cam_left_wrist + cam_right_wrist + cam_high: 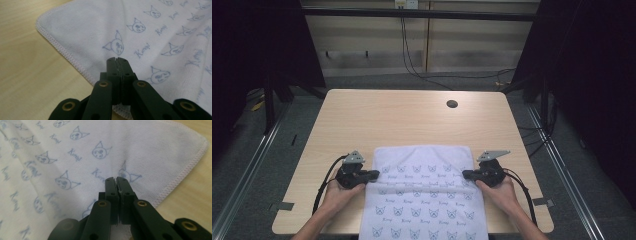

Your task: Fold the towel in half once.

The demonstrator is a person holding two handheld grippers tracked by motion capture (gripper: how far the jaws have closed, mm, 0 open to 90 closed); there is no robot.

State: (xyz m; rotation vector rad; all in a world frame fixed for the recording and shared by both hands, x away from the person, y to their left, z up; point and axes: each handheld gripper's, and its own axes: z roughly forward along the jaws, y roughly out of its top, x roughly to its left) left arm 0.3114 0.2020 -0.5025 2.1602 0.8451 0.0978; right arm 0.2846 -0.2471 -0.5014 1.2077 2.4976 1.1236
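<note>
Counter (362, 115) carries our printed towel (424, 195), near edge draping off; soft, light, limp, best pinched at side hems; left claw (374, 174) and right claw (466, 174) each clamped tight on a hem.

Table (412, 117) beyond towel (424, 200) lies free (hole (452, 104) aside).
</note>
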